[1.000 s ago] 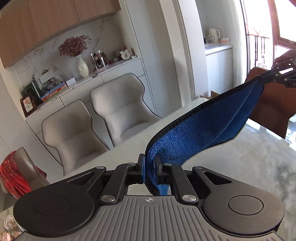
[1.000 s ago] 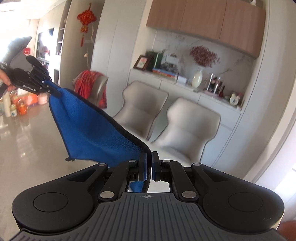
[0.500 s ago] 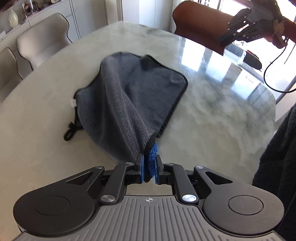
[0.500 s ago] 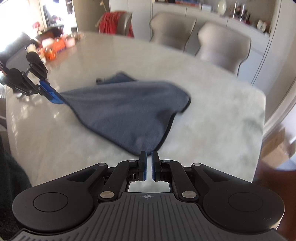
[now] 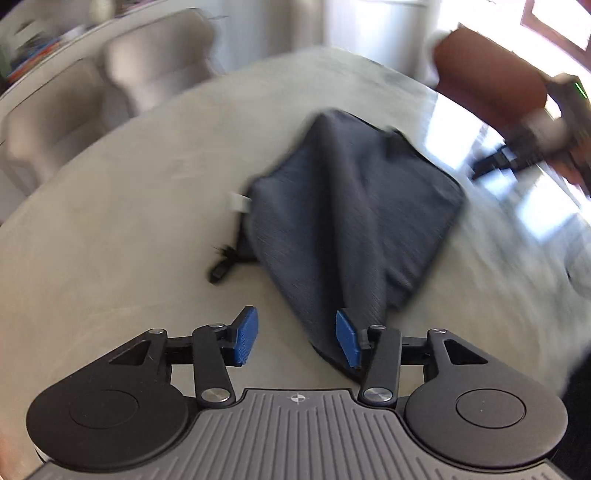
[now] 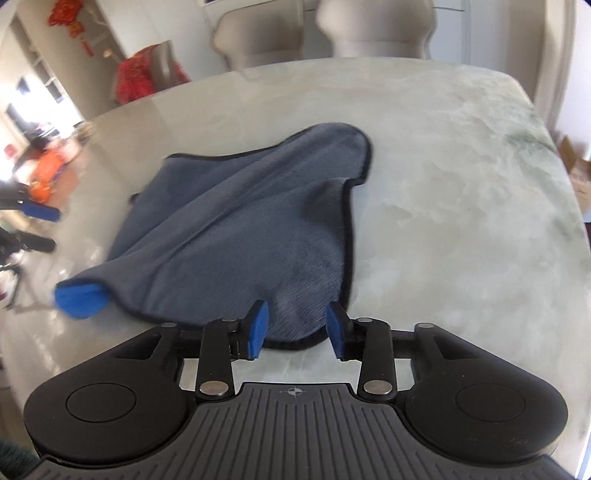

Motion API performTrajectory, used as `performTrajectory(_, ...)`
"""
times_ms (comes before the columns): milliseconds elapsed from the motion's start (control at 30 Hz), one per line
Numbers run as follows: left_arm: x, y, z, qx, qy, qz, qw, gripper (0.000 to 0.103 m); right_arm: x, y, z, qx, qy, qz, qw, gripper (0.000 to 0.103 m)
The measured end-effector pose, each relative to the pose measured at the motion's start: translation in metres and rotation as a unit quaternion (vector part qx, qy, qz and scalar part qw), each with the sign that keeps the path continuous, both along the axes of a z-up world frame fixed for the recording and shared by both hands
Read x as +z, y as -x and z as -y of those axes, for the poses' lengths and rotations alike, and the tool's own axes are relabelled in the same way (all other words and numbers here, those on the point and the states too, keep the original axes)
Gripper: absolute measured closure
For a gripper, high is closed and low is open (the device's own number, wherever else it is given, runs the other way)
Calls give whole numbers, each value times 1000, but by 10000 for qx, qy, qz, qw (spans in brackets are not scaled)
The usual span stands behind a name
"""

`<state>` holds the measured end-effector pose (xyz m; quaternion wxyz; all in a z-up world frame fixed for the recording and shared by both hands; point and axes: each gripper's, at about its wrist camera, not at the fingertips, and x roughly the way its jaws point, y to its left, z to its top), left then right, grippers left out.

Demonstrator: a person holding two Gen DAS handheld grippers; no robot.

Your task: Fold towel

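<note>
A pale marble table (image 6: 461,192) fills both views, with beige chairs (image 6: 258,33) along its far edge. The towel (image 6: 240,229), grey side up with a dark hem, lies rumpled and folded over on the tabletop; one near corner is turned back to show its blue underside (image 6: 79,299). A small white tag (image 5: 238,201) and a black loop (image 5: 221,267) stick out at its edge in the left view. The right gripper (image 6: 295,328) hangs just over the towel's near corner, jaws opening, the cloth lying loose between the blue pads without being pinched. The left gripper (image 5: 295,341) likewise has its jaws opening, with the towel's corner beside its right pad (image 5: 347,343), not clamped.
</note>
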<state>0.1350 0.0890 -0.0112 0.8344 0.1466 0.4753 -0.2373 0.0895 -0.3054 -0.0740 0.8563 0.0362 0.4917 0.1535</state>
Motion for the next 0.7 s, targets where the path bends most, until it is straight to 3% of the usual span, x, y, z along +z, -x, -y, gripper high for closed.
performTrajectory(67, -14, -24, 1, 475, 72, 90, 9988, 52, -6, -2, -3, -85, 114, 39, 9999, 61)
performTrajectory(167, -32, -47, 7, 732, 149, 184, 9970, 53, -11, -2, -6, -283, 167, 83, 9994, 56)
performTrajectory(367, -58, -81, 22, 555, -235, 249, 9979, 53, -14, 1, -5, -669, 197, 210, 9973, 46)
performTrajectory(567, -64, -98, 5, 664, -150, -130, 9976, 53, -14, 1, -7, -675, 221, 268, 9971, 42)
performTrajectory(700, -69, -94, 8, 443, -75, -211, 9988, 53, -17, 1, -15, -544, 237, 238, 9980, 42)
